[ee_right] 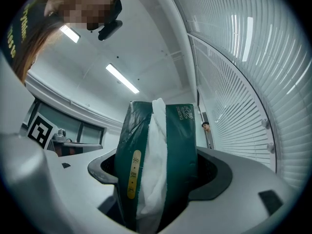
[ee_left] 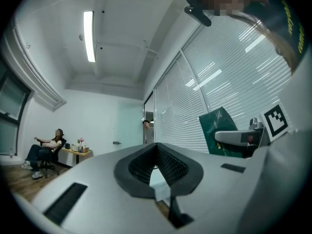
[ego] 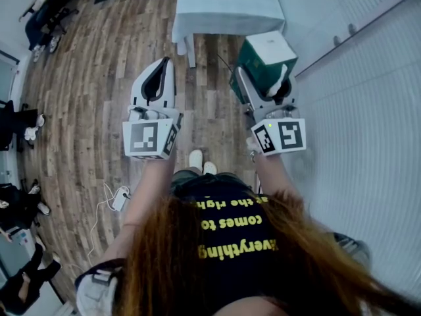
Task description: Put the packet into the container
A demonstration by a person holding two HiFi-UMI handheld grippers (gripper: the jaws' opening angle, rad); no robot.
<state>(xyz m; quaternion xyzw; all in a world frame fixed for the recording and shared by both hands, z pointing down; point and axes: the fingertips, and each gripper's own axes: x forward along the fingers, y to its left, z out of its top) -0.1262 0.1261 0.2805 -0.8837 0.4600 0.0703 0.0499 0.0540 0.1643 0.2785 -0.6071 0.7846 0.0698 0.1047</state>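
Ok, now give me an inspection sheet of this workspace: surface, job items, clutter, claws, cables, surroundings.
Surface: wooden floor; cloth-covered table ahead.
Job's things: green tissue packet, white tissue poking out, held in the right claw; container nothing seen.
Clutter: nothing seen.
Grippers: right claw shut on the packet; left claw shut, empty.
Cables: white adapter and cable lying on the floor at the person's left.
Surroundings: glass wall with blinds at right; seated people along the left edge.
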